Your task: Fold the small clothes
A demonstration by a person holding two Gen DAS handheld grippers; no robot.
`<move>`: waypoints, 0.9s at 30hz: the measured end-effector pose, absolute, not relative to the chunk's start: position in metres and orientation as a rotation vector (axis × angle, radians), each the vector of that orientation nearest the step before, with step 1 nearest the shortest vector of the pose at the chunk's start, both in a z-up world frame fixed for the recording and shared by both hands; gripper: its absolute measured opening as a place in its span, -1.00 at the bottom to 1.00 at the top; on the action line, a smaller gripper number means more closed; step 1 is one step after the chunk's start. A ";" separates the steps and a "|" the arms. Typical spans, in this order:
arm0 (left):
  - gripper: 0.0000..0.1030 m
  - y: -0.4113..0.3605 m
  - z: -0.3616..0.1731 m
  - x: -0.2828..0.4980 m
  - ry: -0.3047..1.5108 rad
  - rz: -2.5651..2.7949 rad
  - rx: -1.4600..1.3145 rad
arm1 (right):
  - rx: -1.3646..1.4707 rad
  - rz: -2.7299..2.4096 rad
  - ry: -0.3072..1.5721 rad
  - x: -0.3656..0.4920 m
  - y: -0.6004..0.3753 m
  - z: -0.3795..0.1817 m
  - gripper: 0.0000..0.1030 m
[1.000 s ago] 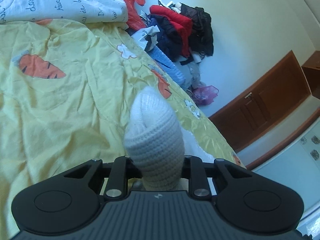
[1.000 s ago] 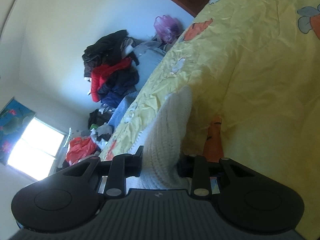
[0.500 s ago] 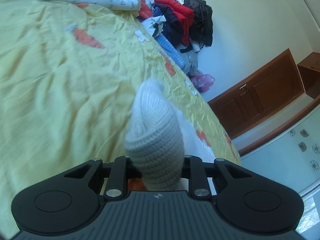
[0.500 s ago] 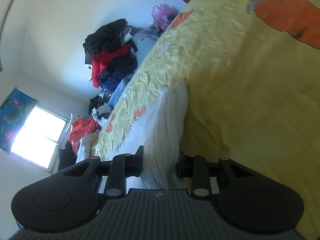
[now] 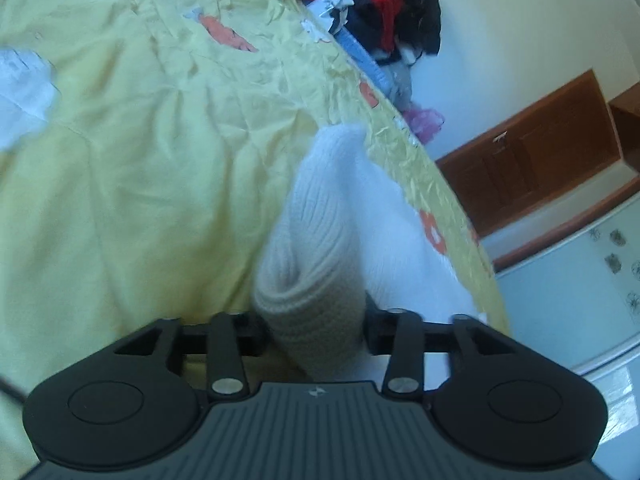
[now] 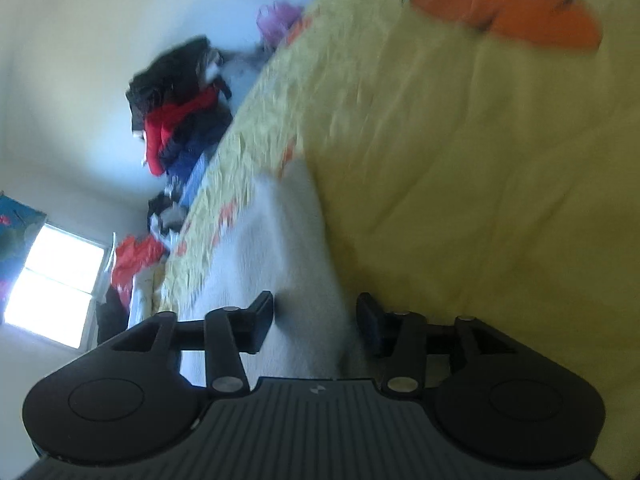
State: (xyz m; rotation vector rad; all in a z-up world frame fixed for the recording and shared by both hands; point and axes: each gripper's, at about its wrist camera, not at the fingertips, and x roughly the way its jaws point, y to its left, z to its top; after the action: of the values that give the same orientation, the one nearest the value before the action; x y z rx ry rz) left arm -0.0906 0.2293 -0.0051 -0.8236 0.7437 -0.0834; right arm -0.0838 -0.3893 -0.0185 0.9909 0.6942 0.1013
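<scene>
A white knit garment (image 5: pixel 320 220) lies on the yellow carrot-print bedsheet (image 5: pixel 140 160), with one folded edge rising into my left gripper (image 5: pixel 314 320). That gripper's jaws are opening, and the fold bulges loosely between the pads. In the right wrist view the same garment (image 6: pixel 280 260) stretches across the sheet (image 6: pixel 480 200) toward the left. My right gripper (image 6: pixel 316 320) is also opening. The knit edge sits between its fingers, and a gap shows beside the right pad. The picture there is blurred.
A heap of dark and red clothes (image 5: pixel 380 4) sits past the far edge of the bed, with a pink bag (image 5: pixel 424 120) below it. A wooden cabinet (image 5: pixel 540 144) stands by the wall. Another white cloth (image 5: pixel 20 92) lies on the sheet at the left. A bright window (image 6: pixel 52 280) is at the left.
Both grippers have carried the knit garment across the bed and down toward the sheet. Their jaws now stand a little wider, and the fabric between them has loosened.
</scene>
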 end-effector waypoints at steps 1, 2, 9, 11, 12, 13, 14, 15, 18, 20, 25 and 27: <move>0.08 0.235 0.003 -0.098 0.725 -0.066 -0.788 | 0.969 0.083 0.654 -0.088 -0.395 -0.012 0.10; 0.08 0.239 0.012 -0.105 0.696 -0.051 -0.745 | 0.941 0.064 0.608 -0.090 -0.404 -0.003 0.13; 0.24 0.238 0.068 -0.069 0.561 0.053 -0.407 | 0.625 0.149 0.621 -0.018 -0.394 0.036 0.13; 0.23 0.222 0.071 -0.036 0.560 0.043 -0.311 | 0.559 0.206 0.652 0.016 -0.377 0.037 0.14; 0.23 0.213 0.071 -0.019 0.574 0.034 -0.279 | 0.532 0.241 0.673 0.033 -0.368 0.037 0.16; 0.23 0.205 0.069 0.000 0.595 0.021 -0.251 | 0.503 0.261 0.696 0.049 -0.359 0.035 0.18; 0.24 0.196 0.066 0.018 0.612 0.009 -0.226 | 0.475 0.274 0.722 0.064 -0.351 0.033 0.18; 0.23 0.189 0.063 0.031 0.627 0.004 -0.207 | 0.454 0.285 0.749 0.079 -0.342 0.031 0.19; 0.23 0.171 0.051 0.073 0.702 0.021 -0.170 | 0.381 0.280 0.802 0.106 -0.324 0.024 0.18; 0.23 0.164 0.039 0.089 0.749 -0.017 -0.183 | 0.344 0.292 0.837 0.116 -0.314 0.017 0.16; -0.79 0.153 0.025 0.101 0.774 -0.004 -0.098 | 0.361 0.313 0.845 0.128 -0.312 0.012 -0.72; -0.82 0.155 0.026 0.099 0.740 0.015 -0.097 | 0.432 0.312 0.760 0.123 -0.325 0.024 -0.73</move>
State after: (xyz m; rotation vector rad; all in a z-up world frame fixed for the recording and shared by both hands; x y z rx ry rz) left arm 0.0993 0.1547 0.0258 -0.0967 0.7396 0.0146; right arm 0.1233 -0.3249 0.0242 0.4321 0.7602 0.3120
